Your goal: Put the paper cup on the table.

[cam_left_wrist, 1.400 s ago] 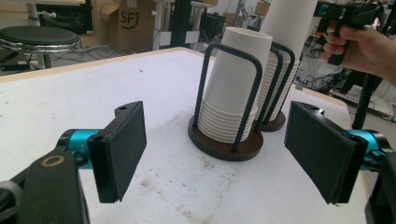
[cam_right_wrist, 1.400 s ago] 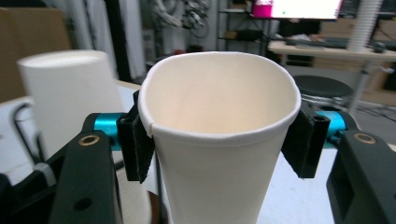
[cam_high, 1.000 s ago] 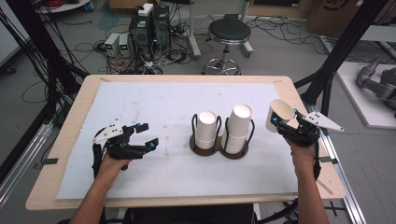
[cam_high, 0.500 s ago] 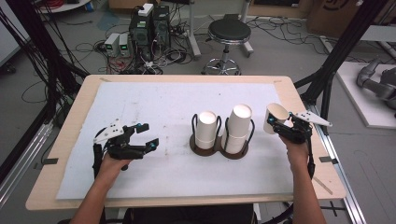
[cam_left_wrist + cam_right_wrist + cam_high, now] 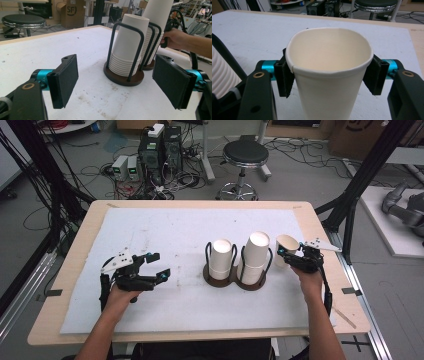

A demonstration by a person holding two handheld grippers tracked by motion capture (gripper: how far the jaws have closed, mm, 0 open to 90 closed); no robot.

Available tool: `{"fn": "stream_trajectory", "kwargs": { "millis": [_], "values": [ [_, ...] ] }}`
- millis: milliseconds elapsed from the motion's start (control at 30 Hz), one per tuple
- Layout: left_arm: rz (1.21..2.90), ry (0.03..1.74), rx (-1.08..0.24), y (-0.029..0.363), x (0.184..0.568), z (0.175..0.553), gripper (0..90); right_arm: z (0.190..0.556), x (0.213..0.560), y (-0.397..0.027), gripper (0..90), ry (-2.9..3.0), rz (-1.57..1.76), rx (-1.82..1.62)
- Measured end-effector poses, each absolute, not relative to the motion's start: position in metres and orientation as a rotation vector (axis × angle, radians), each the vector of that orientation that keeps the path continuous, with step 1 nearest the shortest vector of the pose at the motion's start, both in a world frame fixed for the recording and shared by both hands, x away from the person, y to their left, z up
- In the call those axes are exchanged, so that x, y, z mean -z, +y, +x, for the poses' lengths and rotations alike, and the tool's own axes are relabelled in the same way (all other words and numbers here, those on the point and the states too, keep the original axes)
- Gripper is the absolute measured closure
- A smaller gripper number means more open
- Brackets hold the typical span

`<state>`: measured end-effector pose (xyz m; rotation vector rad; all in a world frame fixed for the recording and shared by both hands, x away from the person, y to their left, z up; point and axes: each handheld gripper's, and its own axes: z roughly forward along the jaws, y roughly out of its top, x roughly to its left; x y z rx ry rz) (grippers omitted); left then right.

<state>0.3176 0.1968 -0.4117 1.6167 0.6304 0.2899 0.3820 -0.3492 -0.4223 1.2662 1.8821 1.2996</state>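
Cup [image 5: 329, 75]: single paper cup, mouth up, clamped between right gripper [image 5: 295, 257] pads, just right of taller stack [image 5: 255, 256].
Left gripper [image 5: 150, 267]: jaws wide apart, nothing between, near-left on table [image 5: 165, 227].
Holder [image 5: 235, 277]: two stacks, mid-table.

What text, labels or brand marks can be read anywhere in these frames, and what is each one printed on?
"SF": black letters on the brown cardboard box on the floor beyond the table, in the left gripper view.
Dark print on a cardboard box at the top right of the high view: too blurred to read.
The held paper cup, the stacked cups and the cup holder: no print visible.
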Motion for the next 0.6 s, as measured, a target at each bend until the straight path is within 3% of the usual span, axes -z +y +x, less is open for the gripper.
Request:
{"fn": "stream_trajectory", "kwargs": {
  "millis": [267, 467, 600],
  "values": [
    [1.618, 0.633, -0.293, 0.1966, 0.4118, 0.3177, 20.9, 0.3818, 0.4242, -0.3491, 31.6, 1.934, 1.265, -1.264],
    [1.616, 0.636, -0.295, 0.1968, 0.4118, 0.3176, 20.9, 0.3792, 0.4236, -0.3507, 20.1, 1.933, 1.307, -1.221],
    [1.617, 0.633, -0.296, 0.1969, 0.4115, 0.3174, 20.9, 0.3783, 0.4239, -0.3503, 20.1, 1.962, 1.301, -1.198]
  ]
}}
